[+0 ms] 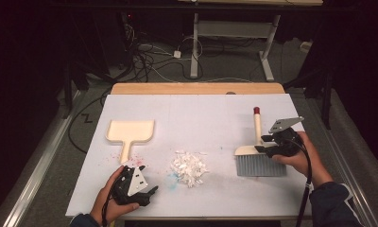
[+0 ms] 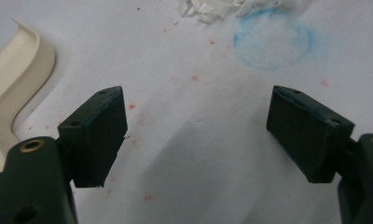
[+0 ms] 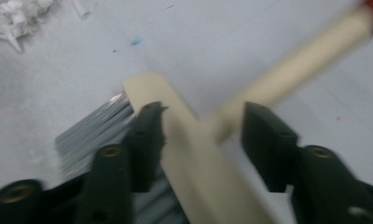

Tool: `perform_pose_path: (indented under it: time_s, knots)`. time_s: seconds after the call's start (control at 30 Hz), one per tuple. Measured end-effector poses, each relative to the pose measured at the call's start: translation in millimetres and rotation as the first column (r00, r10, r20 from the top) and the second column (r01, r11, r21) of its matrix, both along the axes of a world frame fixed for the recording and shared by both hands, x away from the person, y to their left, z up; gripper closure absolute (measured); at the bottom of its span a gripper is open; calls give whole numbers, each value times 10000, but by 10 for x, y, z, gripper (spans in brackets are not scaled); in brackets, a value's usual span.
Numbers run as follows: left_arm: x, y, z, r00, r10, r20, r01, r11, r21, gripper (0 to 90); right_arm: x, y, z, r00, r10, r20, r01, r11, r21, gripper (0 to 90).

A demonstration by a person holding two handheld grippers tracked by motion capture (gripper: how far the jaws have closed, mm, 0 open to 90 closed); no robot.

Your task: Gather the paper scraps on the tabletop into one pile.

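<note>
**Kid:** What are you doing with the brush?

**Me:** I'm going for it with my right gripper [image 1: 268,140]. The hand brush [image 1: 259,160] lies flat on the white table [image 1: 201,109], on the right side, with its grey bristles toward me and its handle pointing away. In the right gripper view my fingers [image 3: 145,140] are spread, one on each side of the cream back of the brush, right where the handle starts. They aren't pinching it yet. I think that's a good place to grab, because the brush won't tip there.

**Kid:** And the other one?

**Me:** My left gripper [image 1: 147,194] sits low at the near edge of the table. Its fingers [image 2: 98,135] are spread wide with nothing in between. It is just beside the handle of the dustpan [image 1: 129,132], so I'd guess that is what it should take next.

**Kid:** Why is the paper in the middle?

**Me:** The pile of white paper scraps [image 1: 189,168] lies between the brush and the dustpan. That way I can sweep from one side and catch on the other. There's also a blue smudge [image 2: 273,42] near the pile.
</note>
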State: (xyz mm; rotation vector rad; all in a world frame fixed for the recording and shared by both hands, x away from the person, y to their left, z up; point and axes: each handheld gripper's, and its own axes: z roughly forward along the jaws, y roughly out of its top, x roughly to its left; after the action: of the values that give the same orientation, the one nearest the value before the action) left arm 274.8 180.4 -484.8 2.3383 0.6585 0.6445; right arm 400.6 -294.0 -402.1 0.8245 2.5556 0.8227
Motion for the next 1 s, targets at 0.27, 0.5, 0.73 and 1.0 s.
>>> perform_pose_path:
  time_s: [0.27,0.5,0.73,1.0]
  knots:
    - [-7,8,12,9999,35,103,-35,10000,10,192,-72,117,16,9905,-471,1289,437,9986,291,493]
    - [-8,15,13,9999,40,98,-40,10000,-15,192,-138,125,87,9606,-1333,2441,1045,9863,1274,399]
    - [-11,7,14,9999,49,108,-48,10000,-29,192,-185,172,125,9244,-2267,3068,1774,9675,1802,277]
    - [-13,15,18,9999,109,131,-108,9999,-87,191,-294,241,103,8952,-2539,3664,1974,9628,1847,188]
